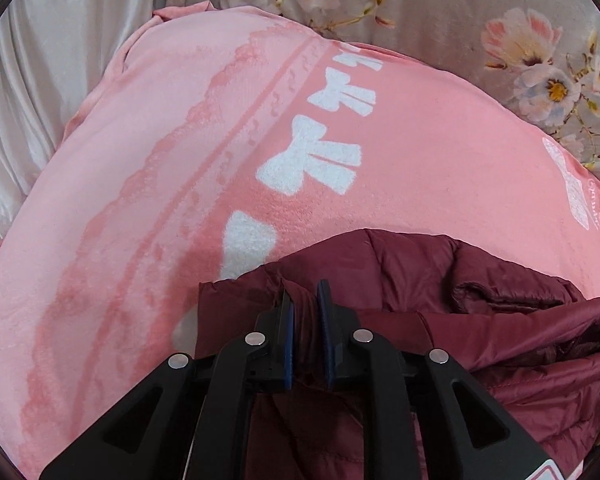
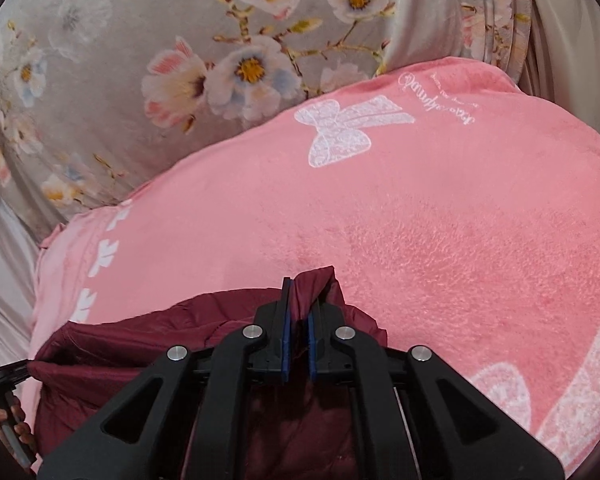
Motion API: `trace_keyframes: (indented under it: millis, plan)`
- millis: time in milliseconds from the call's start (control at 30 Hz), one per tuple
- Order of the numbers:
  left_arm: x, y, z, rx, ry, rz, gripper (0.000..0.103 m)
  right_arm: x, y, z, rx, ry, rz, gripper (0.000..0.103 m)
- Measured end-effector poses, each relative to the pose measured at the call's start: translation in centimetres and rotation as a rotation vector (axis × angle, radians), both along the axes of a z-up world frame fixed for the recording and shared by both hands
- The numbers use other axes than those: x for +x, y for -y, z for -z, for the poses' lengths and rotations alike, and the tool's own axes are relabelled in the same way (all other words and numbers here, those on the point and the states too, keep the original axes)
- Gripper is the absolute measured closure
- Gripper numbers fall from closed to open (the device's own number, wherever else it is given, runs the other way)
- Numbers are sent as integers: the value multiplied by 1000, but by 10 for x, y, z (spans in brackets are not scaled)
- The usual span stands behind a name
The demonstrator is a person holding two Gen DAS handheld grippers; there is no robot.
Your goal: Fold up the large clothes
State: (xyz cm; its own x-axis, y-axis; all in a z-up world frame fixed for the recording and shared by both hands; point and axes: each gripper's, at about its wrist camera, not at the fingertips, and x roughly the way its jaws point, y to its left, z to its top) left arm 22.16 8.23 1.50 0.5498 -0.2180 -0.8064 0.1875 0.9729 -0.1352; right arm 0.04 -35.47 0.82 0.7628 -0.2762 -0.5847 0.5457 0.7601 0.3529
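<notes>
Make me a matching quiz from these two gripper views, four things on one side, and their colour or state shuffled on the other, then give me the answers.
Things:
1. left gripper
2. puffy jacket
3. fleece blanket
4. floral sheet

Descriptions:
A. grey, printed with flowers, lying beyond the blanket
B. pink with white bows, spread under the jacket
C. dark maroon, bunched and held at two spots
D. black with blue pads, pinching a fold of fabric

Pairs: 1-D, 2-C, 3-B, 4-A. The right gripper pinches the jacket the same way.
</notes>
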Motion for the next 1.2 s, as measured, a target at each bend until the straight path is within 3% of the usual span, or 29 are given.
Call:
trace_keyframes:
  millis: [133, 233, 300, 333, 367, 400, 467, 600, 733, 833, 933, 1100, 1133, 1167, 1200]
  plan:
    - [5, 3, 11, -23, 13, 2, 87, 8, 6, 16, 11, -18, 8, 94]
    - [6, 1, 12, -46, 31, 2, 87, 2, 10, 15, 43, 21, -1, 88]
    - [4, -5, 2, -71, 52, -3, 87, -11, 12, 5, 47, 77, -1, 76]
    - [0, -13, -9, -94, 84, -15, 87, -20, 12, -3, 28, 107, 16, 60]
    - [-3, -18, -17, -94, 113, -31, 83, -30, 11, -12, 1, 135, 37, 52]
    - [-6, -22, -26, -81, 146, -54, 67, -40, 10, -20, -17, 160, 41, 47]
    - [-15, -35, -49, -46, 237, -109, 44, -50, 8, -32, -32, 168, 30, 47]
    - [-23, -45, -76, -60, 254, -84, 44, -56, -3, -39, -48, 138, -13, 47]
    - [-36, -17, -82, -75, 212, 38, 44, -34, -23, -34, -56, 62, -94, 47]
    - [-50, 24, -72, -102, 165, 159, 43, -9, -49, -28, -38, 15, -193, 47]
    - [-59, 65, -53, -75, 122, 249, 43, 19, -89, -28, -63, -14, -305, 47]
    - [-65, 106, -25, -28, 82, 307, 43, 70, -141, -13, -82, -118, -440, 48]
    - [-64, 110, -21, -29, 70, 312, 43, 79, -145, -8, -91, -145, -446, 56]
    - [-63, 112, -18, -33, 59, 315, 43, 87, -148, -3, -95, -175, -452, 77]
    - [-62, 112, -17, -34, 53, 317, 43, 96, -150, 3, -88, -204, -455, 89]
